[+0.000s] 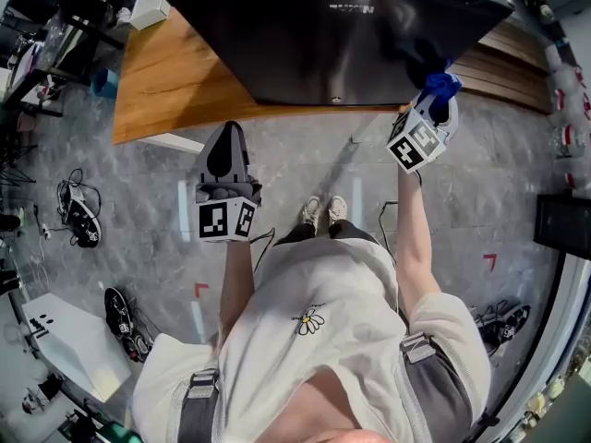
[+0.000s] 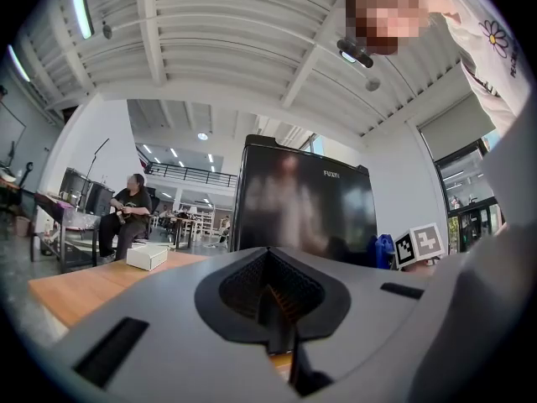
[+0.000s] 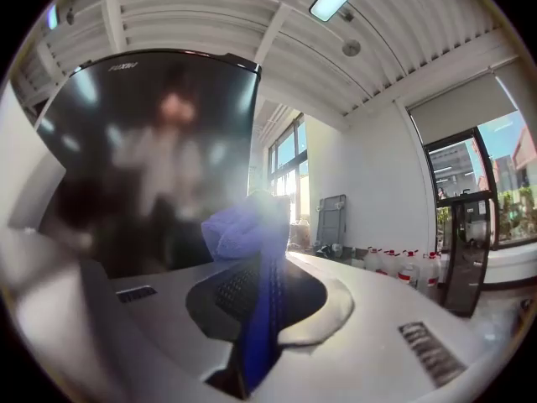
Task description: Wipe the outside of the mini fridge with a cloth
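Observation:
The black mini fridge (image 1: 342, 35) stands on a wooden platform (image 1: 171, 81); its glossy door fills the top of the head view. My right gripper (image 1: 434, 109) is shut on a blue cloth (image 1: 441, 85), held up against the door's lower right corner. In the right gripper view the cloth (image 3: 243, 229) bunches out from between the jaws, close to the fridge door (image 3: 143, 149). My left gripper (image 1: 226, 169) hangs lower, off the fridge, over the floor, shut with nothing in it. In the left gripper view the fridge (image 2: 302, 208) stands ahead, with the cloth (image 2: 384, 250) at its right.
A white box (image 2: 148, 257) sits on the platform's far left. Shoes (image 1: 81, 218) and cables lie on the grey floor at left, more shoes (image 1: 503, 326) at right. A seated person (image 2: 126, 212) is in the background. Bottles (image 3: 403, 263) line a ledge at right.

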`<state>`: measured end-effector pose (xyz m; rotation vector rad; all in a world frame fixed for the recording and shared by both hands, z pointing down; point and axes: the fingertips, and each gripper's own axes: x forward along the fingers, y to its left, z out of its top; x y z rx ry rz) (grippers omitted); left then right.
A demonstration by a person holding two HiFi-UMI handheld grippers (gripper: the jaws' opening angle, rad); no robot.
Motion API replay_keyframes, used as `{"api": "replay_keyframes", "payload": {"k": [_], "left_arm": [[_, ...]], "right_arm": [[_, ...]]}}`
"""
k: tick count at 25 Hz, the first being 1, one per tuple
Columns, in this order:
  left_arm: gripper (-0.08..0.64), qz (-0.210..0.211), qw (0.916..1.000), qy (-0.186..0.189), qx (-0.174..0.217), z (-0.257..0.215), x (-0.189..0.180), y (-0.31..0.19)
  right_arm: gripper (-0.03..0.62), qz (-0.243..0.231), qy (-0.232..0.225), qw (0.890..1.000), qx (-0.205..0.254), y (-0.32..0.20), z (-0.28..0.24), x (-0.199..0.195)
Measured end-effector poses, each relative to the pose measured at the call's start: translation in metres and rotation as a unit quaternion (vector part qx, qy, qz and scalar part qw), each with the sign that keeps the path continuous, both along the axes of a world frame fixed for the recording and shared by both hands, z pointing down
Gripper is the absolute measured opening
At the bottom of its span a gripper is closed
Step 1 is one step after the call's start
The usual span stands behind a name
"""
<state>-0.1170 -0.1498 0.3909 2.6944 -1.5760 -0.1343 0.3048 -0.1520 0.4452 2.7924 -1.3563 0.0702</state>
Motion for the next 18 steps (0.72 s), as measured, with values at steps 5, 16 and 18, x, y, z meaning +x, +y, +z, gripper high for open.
{"api": "replay_keyframes", "payload": {"k": [5,16,18], "left_arm": [[0.005,-0.004,1.0000,-0.002,-0.004,0.003,-0.001,0.003],[0.005,-0.011,0.9995,0.019,-0.021,0.017,-0.013,0.003],[0.005,-0.013,0.9991,0.033,-0.024,0.020,-0.017,0.003]], "right_arm": [[0.061,0.006,0.003,1.000,-0.002,0.001,-0.001,0.009],[0.061,-0.023,-0.010,0.999,0.024,0.036,0.000,-0.060],[0.061,-0.076,-0.001,0.997,0.032,0.033,-0.005,-0.100]]}}
